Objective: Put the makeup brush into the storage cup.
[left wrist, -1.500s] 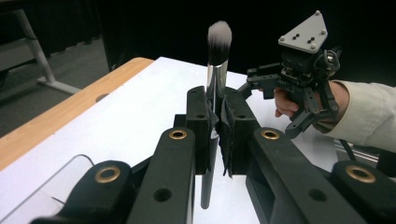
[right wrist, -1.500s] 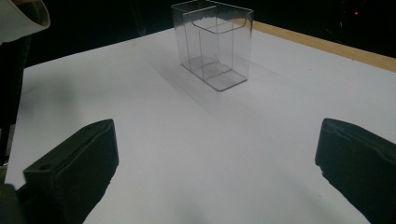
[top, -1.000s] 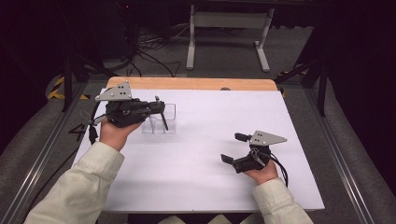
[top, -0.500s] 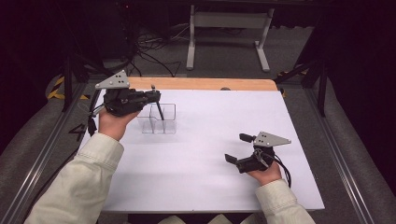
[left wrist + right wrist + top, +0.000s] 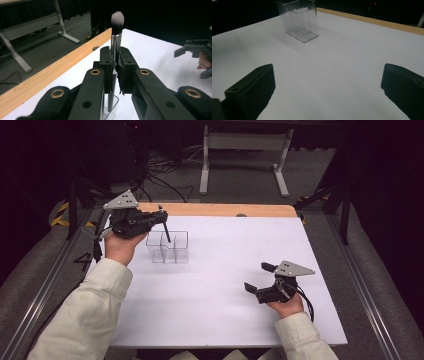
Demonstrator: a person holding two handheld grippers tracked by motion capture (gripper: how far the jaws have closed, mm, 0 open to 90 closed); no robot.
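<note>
Over the white table (image 5: 220, 320), left tongs (image 5: 115, 62) clamp a brush (image 5: 117, 23); right tongs (image 5: 257, 279) gape apart.

Your left gripper (image 5: 161, 217) holds a dark stick (image 5: 166, 231) over the clear box (image 5: 168, 247); your right gripper (image 5: 259, 279) rests on the surface (image 5: 225, 270), jaws apart.

Only the clear organizer (image 5: 167, 247) stood in the way, far-left; the white table (image 5: 235, 270) elsewhere looked open.
</note>
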